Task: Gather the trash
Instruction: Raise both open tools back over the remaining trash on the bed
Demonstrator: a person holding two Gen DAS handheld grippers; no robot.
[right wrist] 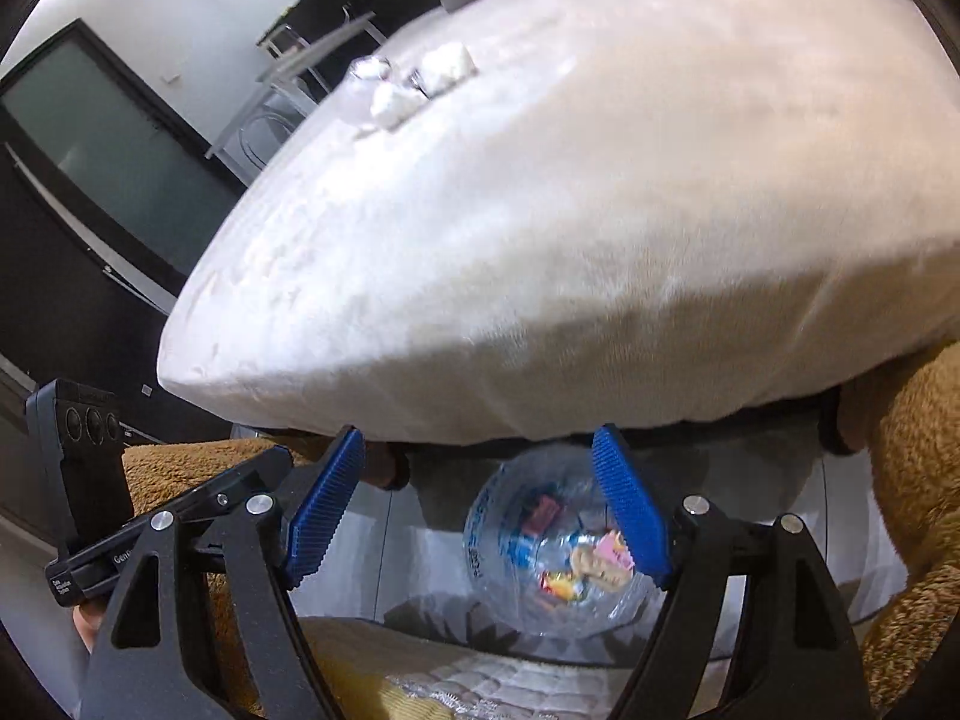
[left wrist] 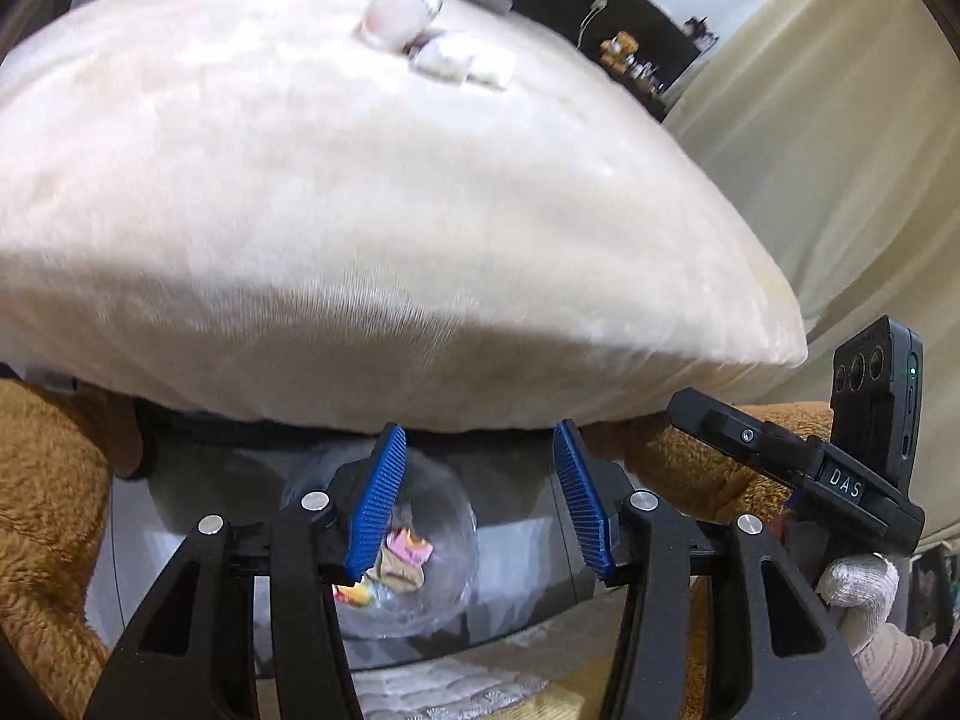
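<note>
A big cream plush cushion (left wrist: pixel 360 210) fills the upper part of both views (right wrist: pixel 600 240). On its top lie small white crumpled scraps and a clear wrapper (left wrist: pixel 420 30), also in the right wrist view (right wrist: pixel 408 87). Below the cushion stands a clear plastic bag-lined bin (left wrist: pixel 414 546) holding colourful wrappers (right wrist: pixel 576 564). My left gripper (left wrist: pixel 480 504) is open and empty just under the cushion's front edge, above the bin. My right gripper (right wrist: pixel 480 510) is open and empty in the same place. Each gripper shows at the edge of the other's view.
Brown fuzzy fabric (left wrist: pixel 42 510) flanks the bin on both sides (right wrist: pixel 912 480). A dark TV screen (right wrist: pixel 108 150) stands at left, cream curtains (left wrist: pixel 810 150) at right. A patterned rug (right wrist: pixel 456 690) lies near the bottom.
</note>
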